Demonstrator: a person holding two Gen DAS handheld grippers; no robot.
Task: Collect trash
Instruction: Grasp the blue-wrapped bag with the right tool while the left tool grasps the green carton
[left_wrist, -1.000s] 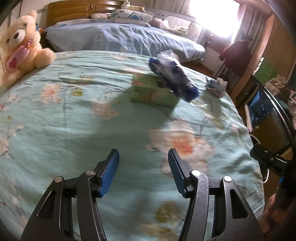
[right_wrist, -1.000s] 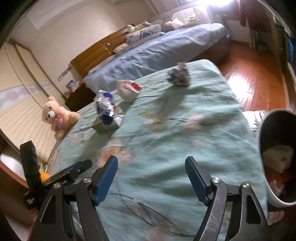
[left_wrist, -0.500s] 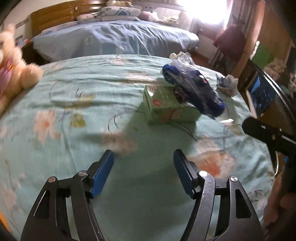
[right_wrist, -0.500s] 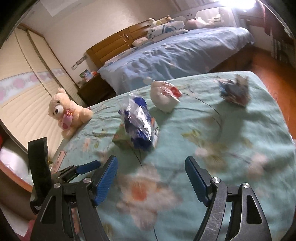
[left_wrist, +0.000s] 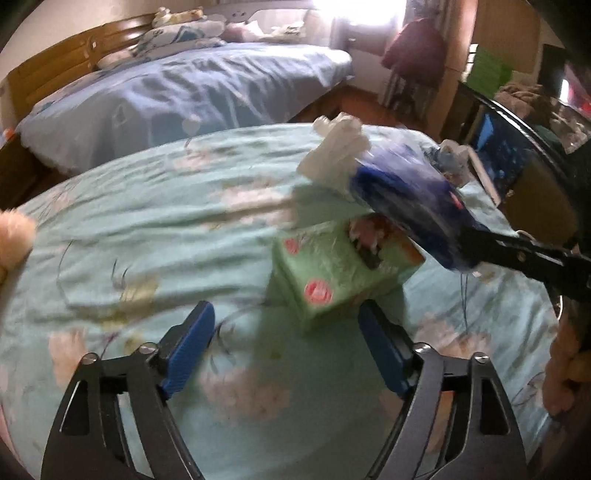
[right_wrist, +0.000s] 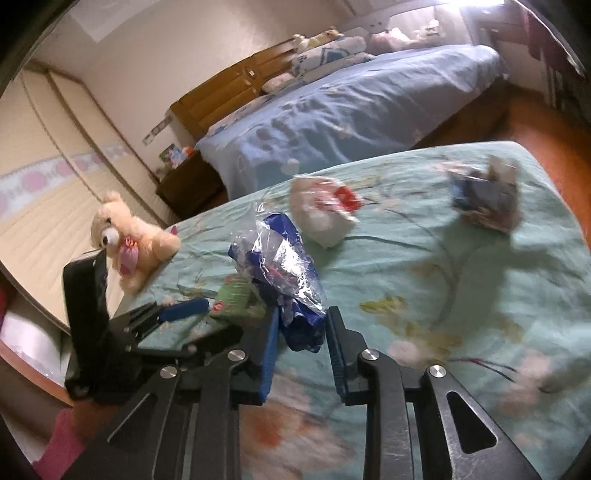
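Observation:
A crinkly blue-and-clear plastic wrapper (right_wrist: 280, 266) lies across a green tissue box (left_wrist: 332, 273) on the teal floral bedspread (left_wrist: 147, 229). My right gripper (right_wrist: 301, 332) is closing, and its blue pads pinch the wrapper's near end. In the left wrist view the right gripper (left_wrist: 476, 240) reaches in from the right onto the blue wrapper (left_wrist: 402, 195). My left gripper (left_wrist: 284, 321) is opening with nothing between its fingers, and the green box sits just beyond its tips. A white crumpled bag (right_wrist: 325, 210) and a dark crumpled wrapper (right_wrist: 484, 199) lie farther back.
A cream teddy bear (right_wrist: 125, 236) sits at the bedspread's left edge. Beyond lies a second bed with a blue cover (right_wrist: 351, 107) and a wooden headboard. Wooden floor (right_wrist: 535, 118) shows to the right, and a person's hand (left_wrist: 565, 369) holds the right gripper.
The right gripper moved up to the blue wrapper and its jaws narrowed onto the wrapper's near end. The left gripper came closer to the green box and its jaws spread wider.

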